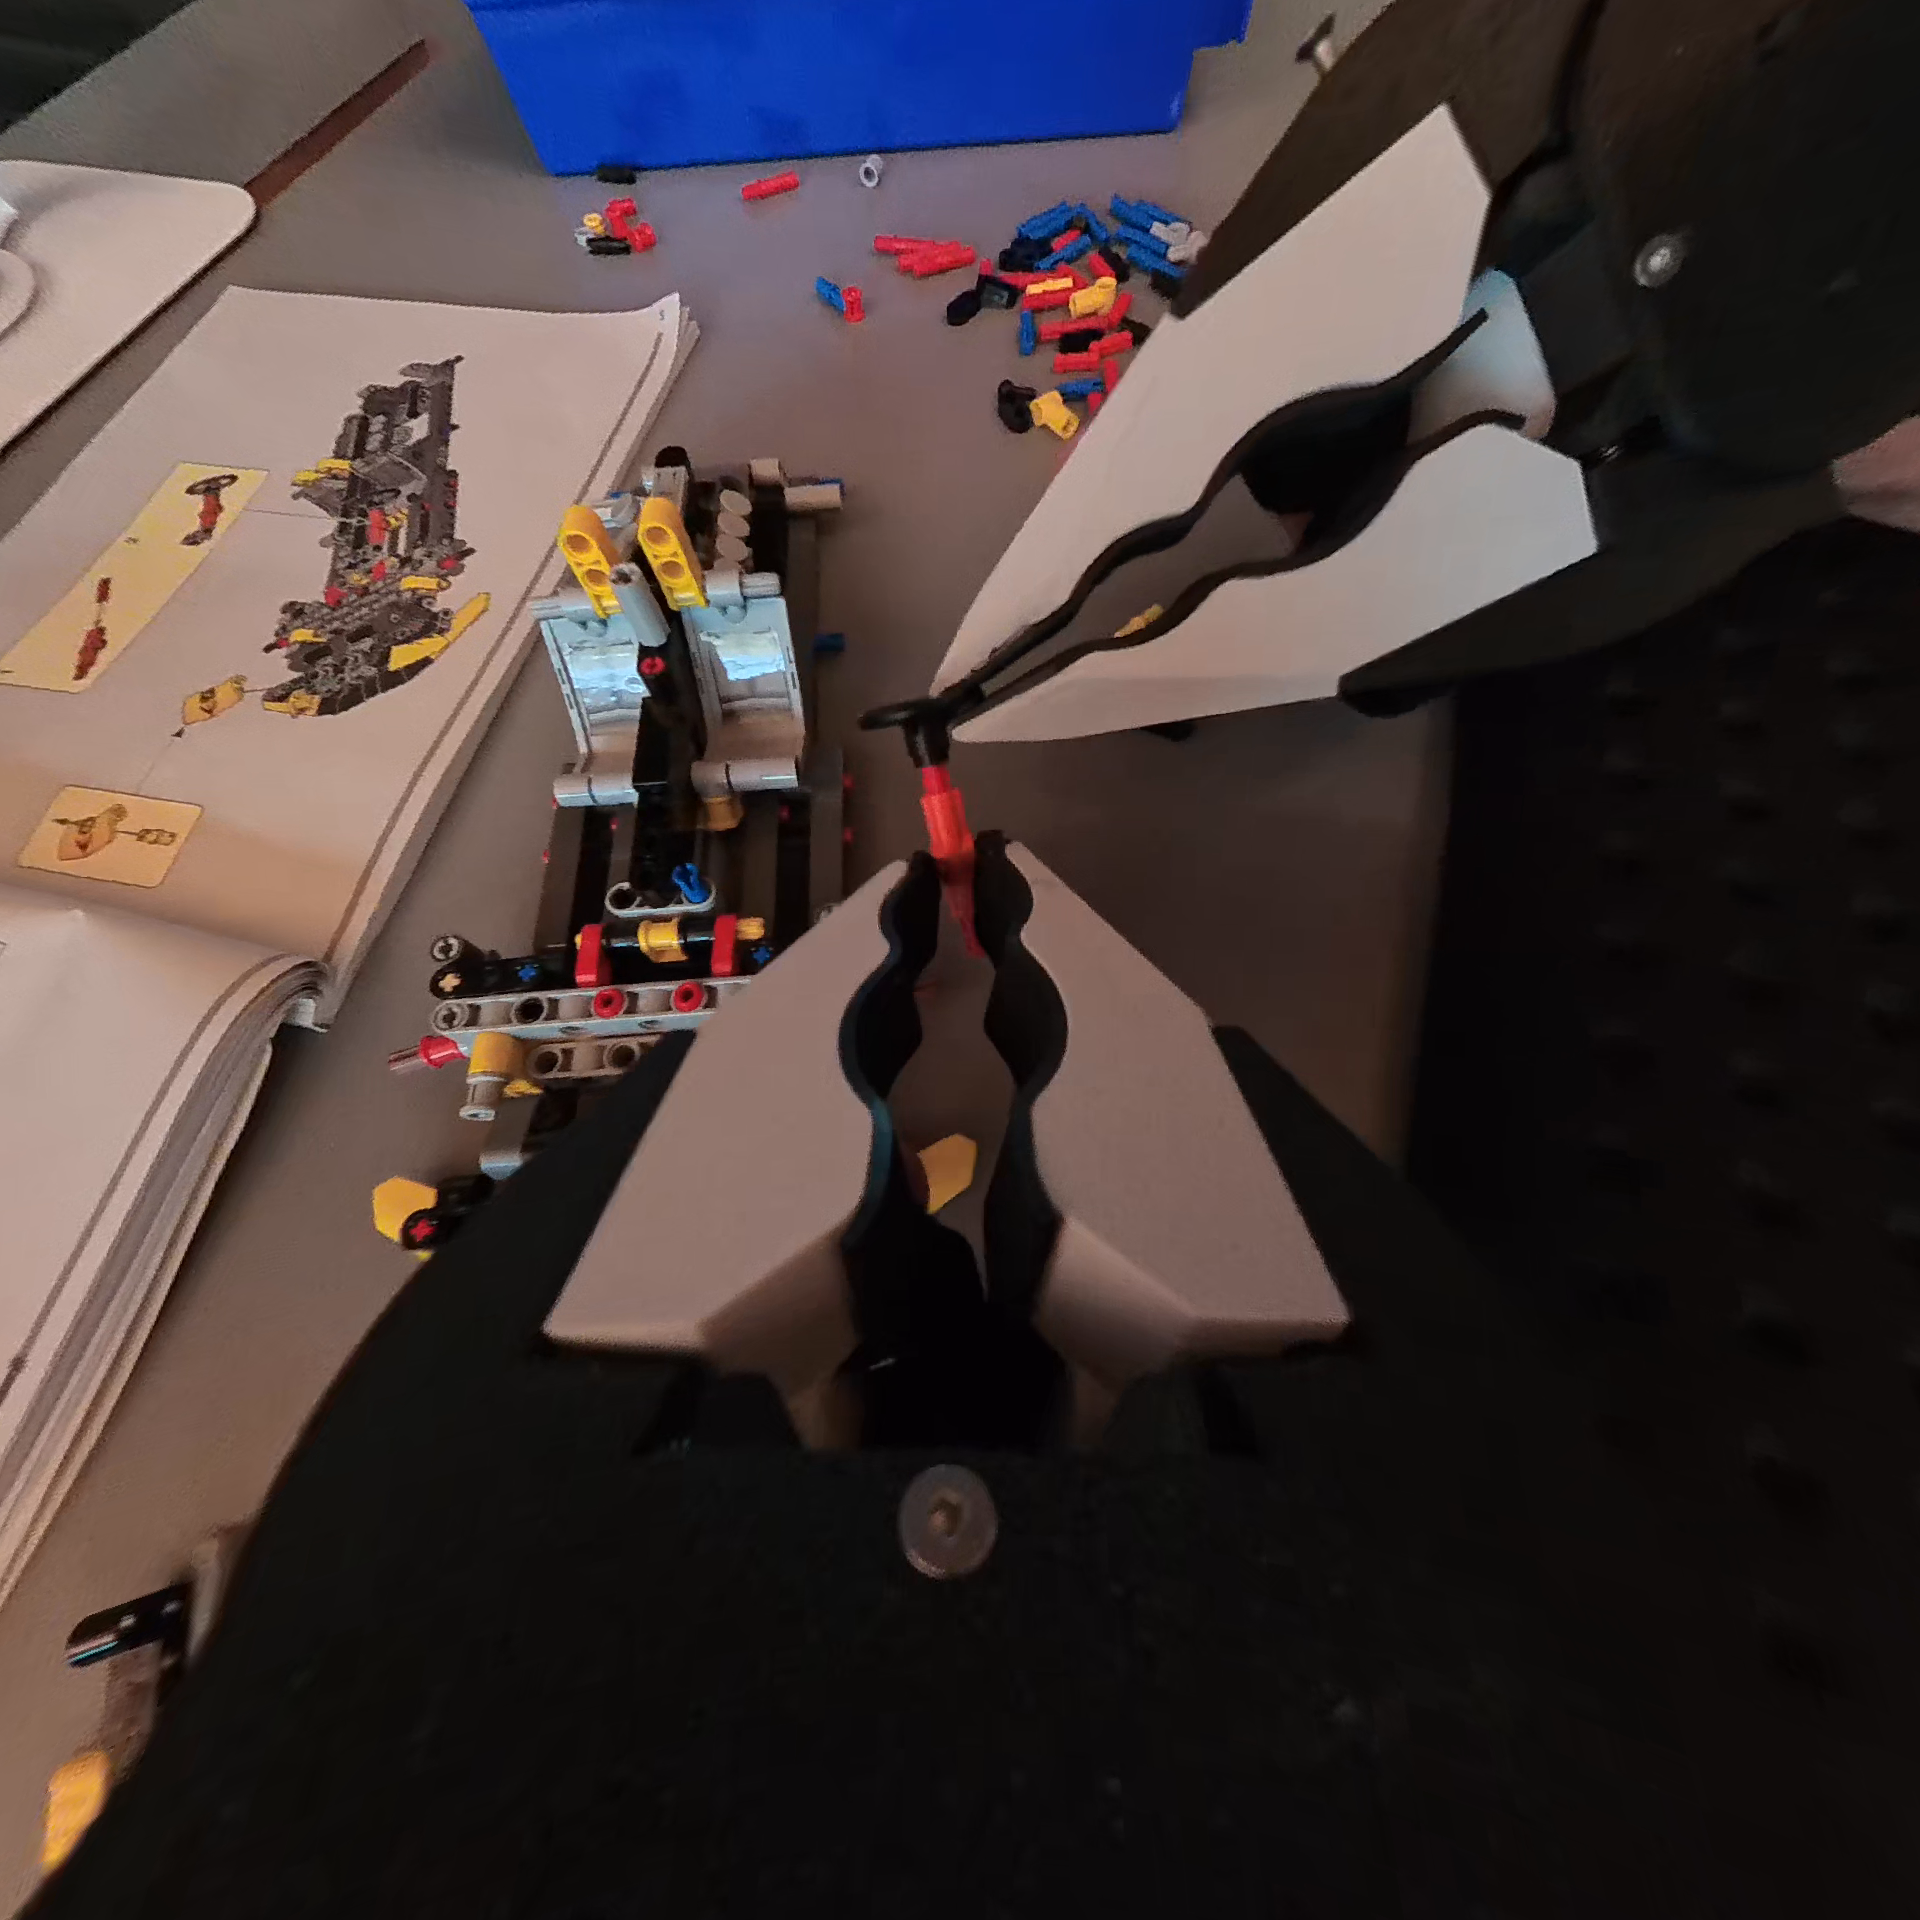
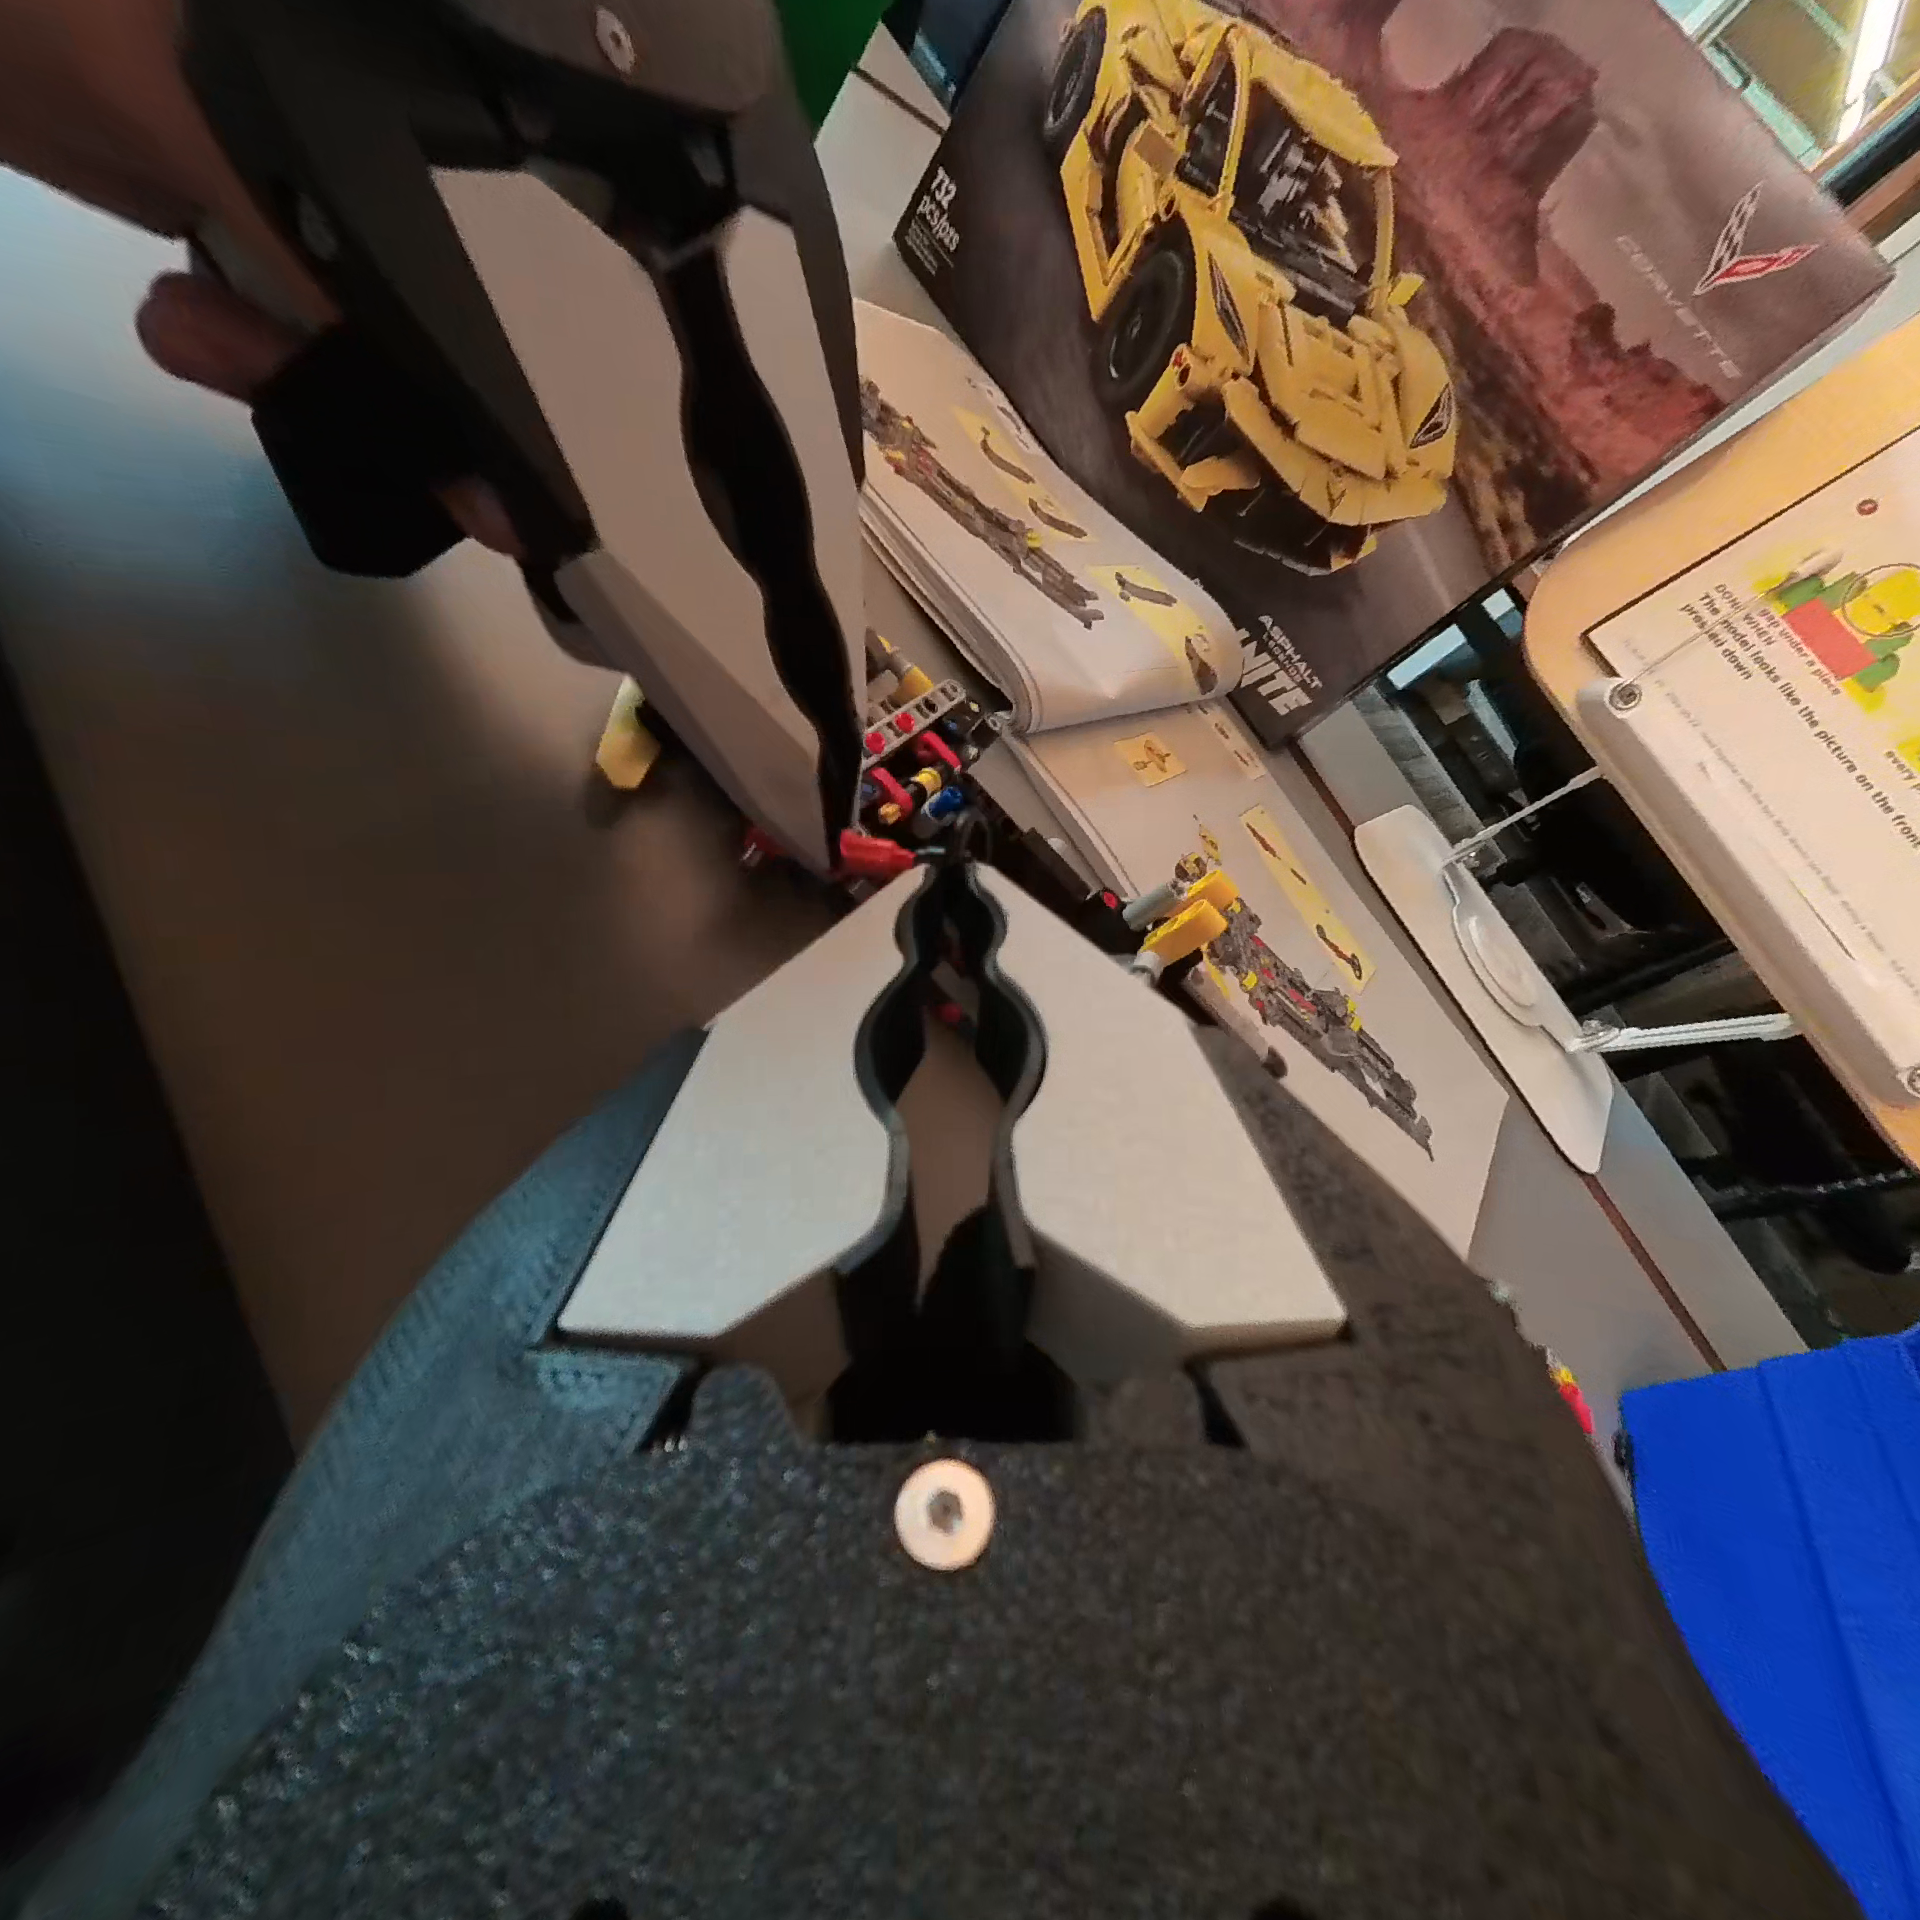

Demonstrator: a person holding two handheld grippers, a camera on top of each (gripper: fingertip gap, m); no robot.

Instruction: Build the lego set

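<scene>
The left tongs reach forward over the tabletop, their tips clenched on a small red pin that sticks out ahead of them. The right tongs come in from the upper right, tilted down toward the left, and pinch a thin black piece at their very tips. The black piece sits on the far end of the red pin, so the two pairs of tongs meet tip to tip in the air just beside the half-built model. In the right wrist view a person's hand wraps the handle of the left tool, fingers curled round it.

The model lies on the tabletop between the open instruction booklet and the tongs: a black frame with grey seats, yellow beams and red connectors. Loose red, blue, black and yellow pieces are scattered farther back, near a blue bin.

Behind the booklet stands the set's box, showing a yellow sports car against a reddish rocky backdrop; it carries printed lettering and an emblem. To the right a white sheet on a stand bears lines of text and a coloured diagram.
</scene>
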